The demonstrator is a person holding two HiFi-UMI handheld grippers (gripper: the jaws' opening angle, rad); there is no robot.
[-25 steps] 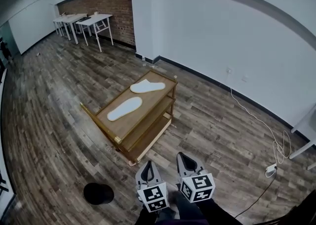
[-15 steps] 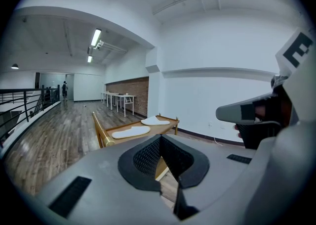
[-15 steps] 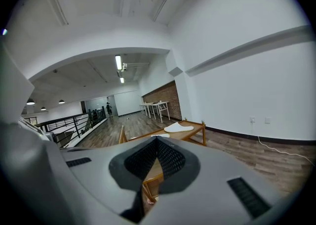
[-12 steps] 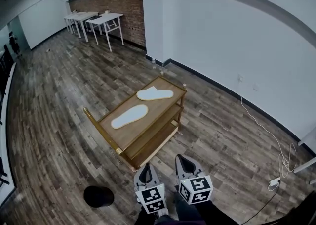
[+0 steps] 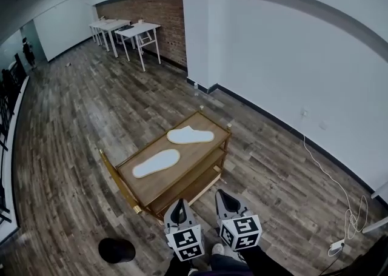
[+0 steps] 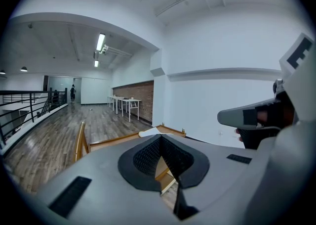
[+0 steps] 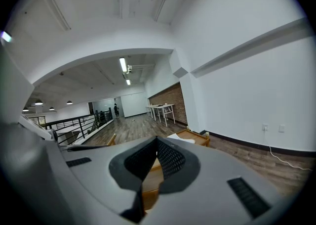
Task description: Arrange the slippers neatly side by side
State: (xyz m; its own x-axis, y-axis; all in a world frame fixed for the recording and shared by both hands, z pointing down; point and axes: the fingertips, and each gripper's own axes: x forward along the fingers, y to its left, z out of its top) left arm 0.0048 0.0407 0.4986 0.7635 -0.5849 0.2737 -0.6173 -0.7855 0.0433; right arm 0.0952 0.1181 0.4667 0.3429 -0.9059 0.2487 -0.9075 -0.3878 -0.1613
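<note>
Dark plank floor [image 5: 73, 123] surrounds the wooden table [image 5: 151, 187] in front of you. Its top carries both white slippers, apart and at different angles: the left slipper [image 5: 156, 163] nearer you, the right slipper [image 5: 190, 136] toward the far end. Your left tongs [image 5: 178, 210] and right tongs [image 5: 223, 197] are closed, empty, short of the table.

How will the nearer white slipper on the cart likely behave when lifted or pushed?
The nearer slipper looks thin and flat: probably light, likely floppy when lifted. On the smooth cart top it would probably slide, not roll.
</note>
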